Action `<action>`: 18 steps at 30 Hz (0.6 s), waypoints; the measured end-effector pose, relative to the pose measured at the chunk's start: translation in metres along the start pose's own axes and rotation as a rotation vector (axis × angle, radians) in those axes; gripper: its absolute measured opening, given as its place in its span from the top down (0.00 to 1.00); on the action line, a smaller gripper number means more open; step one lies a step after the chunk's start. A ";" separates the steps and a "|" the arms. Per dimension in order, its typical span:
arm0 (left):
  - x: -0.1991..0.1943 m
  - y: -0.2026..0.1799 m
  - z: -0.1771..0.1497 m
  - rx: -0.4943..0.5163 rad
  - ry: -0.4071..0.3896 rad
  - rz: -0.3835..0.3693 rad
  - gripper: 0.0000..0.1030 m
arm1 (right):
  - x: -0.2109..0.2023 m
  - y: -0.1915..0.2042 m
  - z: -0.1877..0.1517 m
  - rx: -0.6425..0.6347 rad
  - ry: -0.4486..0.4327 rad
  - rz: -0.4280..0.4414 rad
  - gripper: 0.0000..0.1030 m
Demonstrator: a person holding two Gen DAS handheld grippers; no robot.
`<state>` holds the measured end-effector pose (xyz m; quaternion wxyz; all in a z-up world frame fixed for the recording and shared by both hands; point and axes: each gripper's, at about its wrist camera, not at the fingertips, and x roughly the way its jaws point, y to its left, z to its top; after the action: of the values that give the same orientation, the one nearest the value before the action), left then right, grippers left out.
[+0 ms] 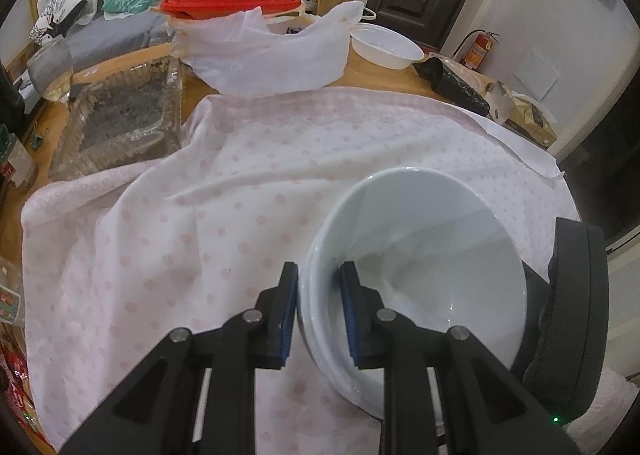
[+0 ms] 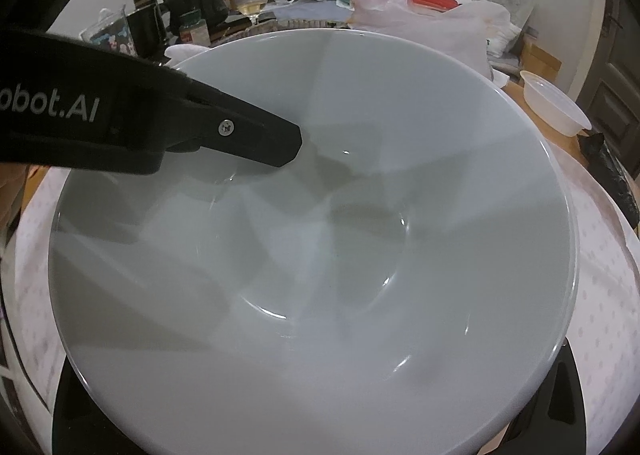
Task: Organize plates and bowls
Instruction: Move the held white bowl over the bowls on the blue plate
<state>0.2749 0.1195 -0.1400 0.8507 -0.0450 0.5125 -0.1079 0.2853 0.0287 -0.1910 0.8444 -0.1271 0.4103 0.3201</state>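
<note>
1. Far left, left wrist view: clear rectangular plastic tray (image 1: 120, 119) with dark contents sits on the round wooden tabletop (image 1: 384, 73), just beside the edge of the white cloth with pink dots (image 1: 200, 223) that covers most of the top.
2. Behind the tray: stemmed glass (image 1: 54, 69) holding pale liquid.
3. Back centre: white plastic bag (image 1: 272, 51), with a flat red-lidded container (image 1: 232, 3) on top of or right behind it; cannot tell which.
4. Right of the bag: white plastic disposable bowl (image 1: 386, 45) on bare wood, then a rolled black bag (image 1: 456, 85) next to it.
5. Left hand-held gripper (image 1: 318, 319): clenched on the near-left rim of the glossy white ceramic bowl (image 1: 424, 255). One blue pad is outside the wall, one inside. A second rim line shows under the top one, so it looks like two nested bowls.
6. The bowl is tilted, at front right of the cloth. Whether its base touches the cloth is hidden.
7. Right hand-held gripper (image 1: 576, 319): black body sits against the bowl's right side. In its own view the bowl (image 2: 320, 255) fills the frame and covers the fingers, so I cannot tell its grip state.
8. Same view: the left gripper's (image 2: 296, 143) finger reaches in over the bowl's upper-left rim.
</note>
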 end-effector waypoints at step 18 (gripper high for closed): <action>-0.002 -0.005 -0.002 0.016 0.009 0.015 0.83 | -0.014 0.008 -0.007 0.030 -0.037 0.000 0.10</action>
<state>0.2712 0.1156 -0.1382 0.8495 -0.0337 0.5158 -0.1060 0.2693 0.0256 -0.1840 0.8537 -0.1083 0.3994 0.3161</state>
